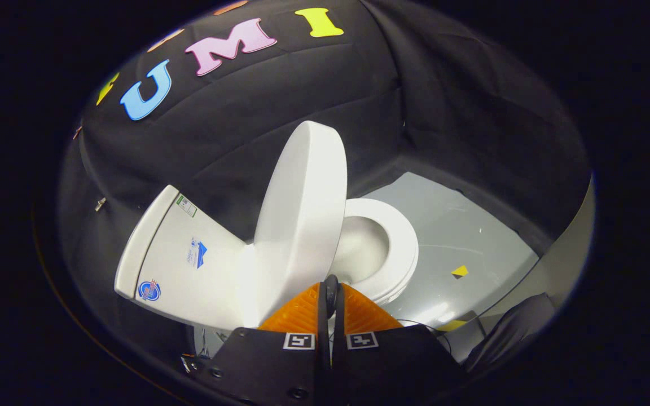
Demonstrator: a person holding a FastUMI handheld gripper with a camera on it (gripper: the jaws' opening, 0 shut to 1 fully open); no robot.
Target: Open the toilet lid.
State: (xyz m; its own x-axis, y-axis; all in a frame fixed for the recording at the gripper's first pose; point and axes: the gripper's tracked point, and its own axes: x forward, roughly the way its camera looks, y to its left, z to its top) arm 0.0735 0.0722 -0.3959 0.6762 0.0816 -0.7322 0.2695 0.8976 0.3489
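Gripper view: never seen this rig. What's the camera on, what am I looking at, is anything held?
The camera rides on a handheld two-finger tool that a person carries; it looks forward along the fingers, and the fisheye lens bends and tilts everything. The two fingers sit pressed together with hardly any gap, and nothing is visibly clamped between them. Just ahead of them is a white toilet. Its lid is already raised, standing nearly upright next to the tank. Beyond the lid you see the seat and the open bowl. The toilet stands on a grey floor, which has a small yellow marker on it. Black cloth behind is the booth wall.
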